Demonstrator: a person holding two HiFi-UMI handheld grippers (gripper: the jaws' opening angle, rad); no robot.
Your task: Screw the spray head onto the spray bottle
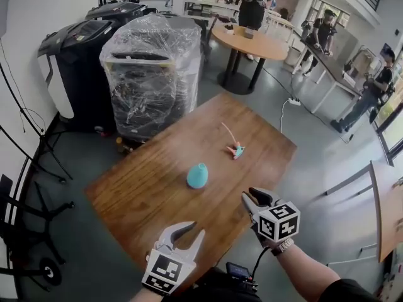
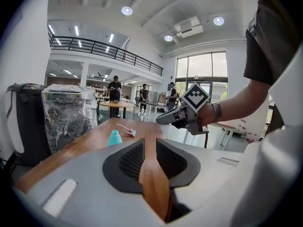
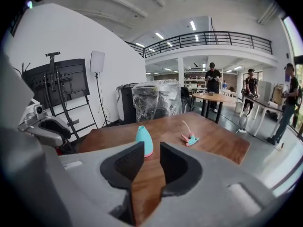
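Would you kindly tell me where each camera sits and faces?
Head view: on the head, steeply down at the wooden table; left gripper, right gripper, forearm show.
Left gripper view: on that gripper, along its open jaws across the table; right gripper shows.
Right gripper view: likewise, down the table; left gripper shows.
Shared: all show spray bottle and spray head.

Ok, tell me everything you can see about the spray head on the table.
The spray head is small, teal and pink, plastic by the look of it, with a thin pale dip tube sticking out of it. It lies on its side on the wooden table, not attached to anything, beyond the teal bottle and clear of it. Only the table touches it.
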